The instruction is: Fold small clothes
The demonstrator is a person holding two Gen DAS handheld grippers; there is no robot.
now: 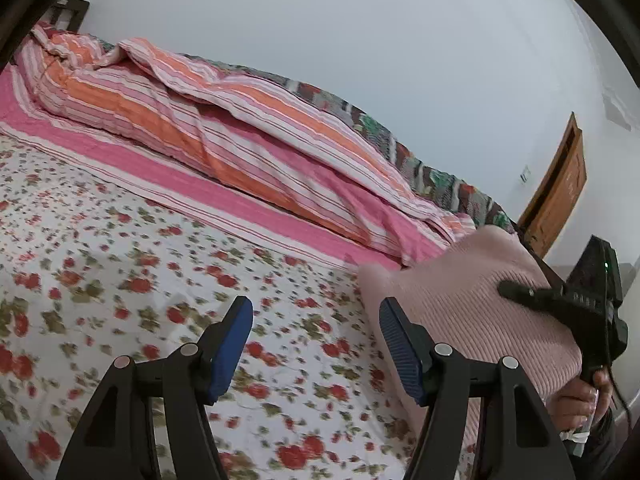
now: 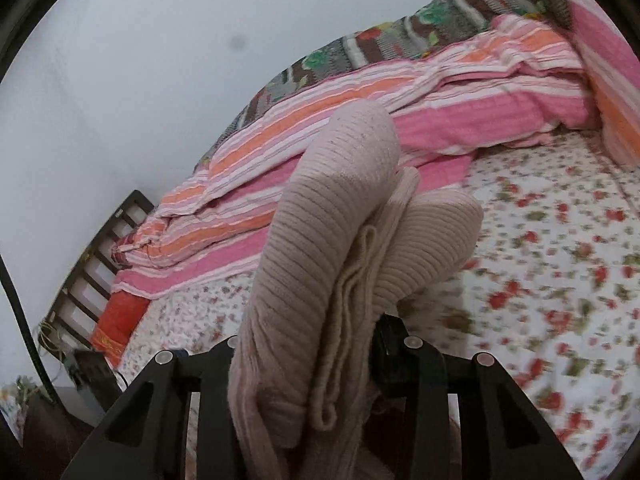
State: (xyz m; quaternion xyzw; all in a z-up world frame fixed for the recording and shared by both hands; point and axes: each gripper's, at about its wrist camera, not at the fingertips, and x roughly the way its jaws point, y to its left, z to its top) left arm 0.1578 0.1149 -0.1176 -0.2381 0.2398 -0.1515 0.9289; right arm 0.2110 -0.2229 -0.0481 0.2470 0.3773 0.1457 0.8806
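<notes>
Nearest, right gripper (image 2: 308, 344) sat clamped on a bunched pink ribbed knit garment (image 2: 320, 248), which rose from 6 toward 12 o'clock in its wrist view, lifted off the floral bedsheet (image 2: 560, 260). Left gripper (image 1: 316, 344) had jaws apart, nothing between them; the garment hung at its 3 o'clock. Likely light, soft, floppy, stretchy; better grabbed at a hem or corner than mid-bunch. Farther back lay a striped quilt (image 1: 224, 120), then the wall. Pale lettering on the right gripper's body was too blurred to read.

Sweater (image 2: 320, 264) above bedsheet (image 1: 120, 272), in right claw (image 2: 312, 344); rumpled quilt (image 1: 224, 128) behind, along wall (image 1: 360, 40).
</notes>
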